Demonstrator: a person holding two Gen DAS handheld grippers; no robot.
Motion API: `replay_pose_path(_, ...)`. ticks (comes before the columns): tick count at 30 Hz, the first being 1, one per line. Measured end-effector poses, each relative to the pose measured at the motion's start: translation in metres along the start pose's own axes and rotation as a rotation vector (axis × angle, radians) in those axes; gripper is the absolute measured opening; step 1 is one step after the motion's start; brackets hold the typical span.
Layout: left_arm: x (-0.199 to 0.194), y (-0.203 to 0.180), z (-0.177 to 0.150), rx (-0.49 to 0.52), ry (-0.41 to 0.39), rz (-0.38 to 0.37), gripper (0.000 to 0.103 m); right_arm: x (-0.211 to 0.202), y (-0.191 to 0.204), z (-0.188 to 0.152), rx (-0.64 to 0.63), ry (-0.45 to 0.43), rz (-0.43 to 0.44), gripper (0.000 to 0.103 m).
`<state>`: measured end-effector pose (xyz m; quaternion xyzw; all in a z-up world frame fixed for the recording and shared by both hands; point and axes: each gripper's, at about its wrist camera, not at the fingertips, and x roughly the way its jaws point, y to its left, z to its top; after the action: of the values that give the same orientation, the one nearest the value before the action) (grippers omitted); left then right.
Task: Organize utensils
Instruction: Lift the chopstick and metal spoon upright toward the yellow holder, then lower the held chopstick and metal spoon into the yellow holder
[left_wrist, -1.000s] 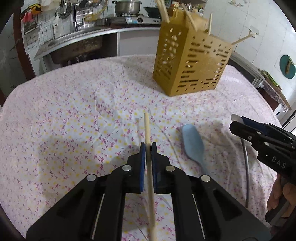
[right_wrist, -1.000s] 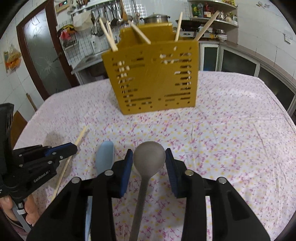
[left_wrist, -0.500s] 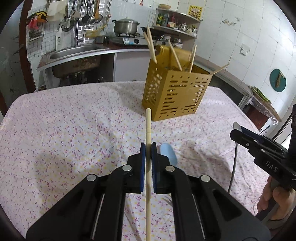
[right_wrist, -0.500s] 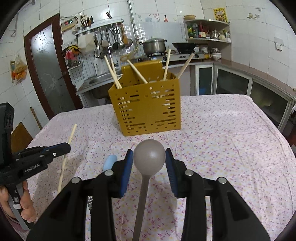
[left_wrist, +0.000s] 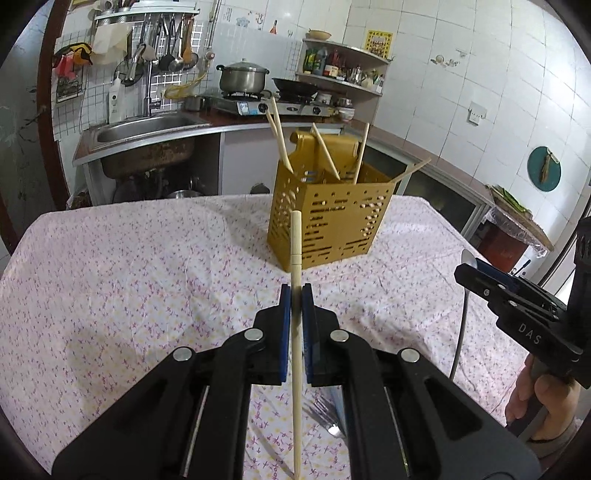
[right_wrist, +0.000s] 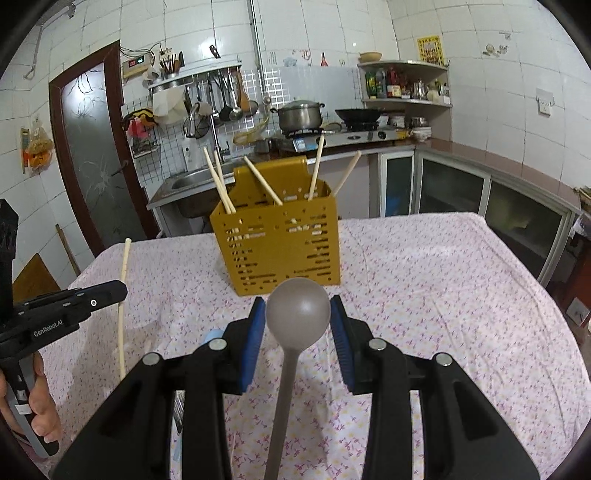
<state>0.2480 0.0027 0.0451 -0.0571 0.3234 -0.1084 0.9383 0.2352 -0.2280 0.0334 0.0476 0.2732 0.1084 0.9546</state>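
Note:
My left gripper (left_wrist: 295, 295) is shut on a pale wooden chopstick (left_wrist: 295, 243), which sticks out ahead toward the yellow perforated utensil holder (left_wrist: 332, 229). The holder stands on the floral tablecloth with several chopsticks (left_wrist: 279, 144) leaning in it. My right gripper (right_wrist: 297, 317) is shut on a grey spoon (right_wrist: 291, 369), its pads pressing on the sides of the bowl and the handle running back under the jaws. Both are lifted off the table, short of the holder (right_wrist: 277, 247). Each wrist view shows the other gripper from the side: left gripper (right_wrist: 118, 291), right gripper (left_wrist: 467, 273).
A light blue spatula (right_wrist: 212, 336) and a fork (left_wrist: 325, 413) lie on the tablecloth (left_wrist: 129, 277) under the grippers. A hand (left_wrist: 539, 398) holds the right gripper's grip. Behind the table are a sink (left_wrist: 147, 129), a stove with a pot (right_wrist: 301, 114) and cabinets.
Both grippers have risen off the table with the chopstick and the spoon still held, and both have tilted up. The holder now looks smaller and sits lower in both views.

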Motion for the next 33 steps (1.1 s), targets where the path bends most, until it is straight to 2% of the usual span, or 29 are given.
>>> replay_pose_path(18,-0.011,-0.012,0.034,0.022,-0.071,0.001,0.005,-0.003,-0.002,0.030,-0.008,-0.058,-0.018,0.036)
replay_pose_path(26,-0.017,-0.024,0.074,0.040,-0.132,-0.003,0.005,-0.002,-0.008,0.063,-0.015,-0.111,-0.037,0.036)
replay_pose_path(33,-0.012,-0.033,0.113,0.060,-0.168,-0.003,0.005,0.009,-0.012,0.105,-0.012,-0.153,-0.035,0.036)
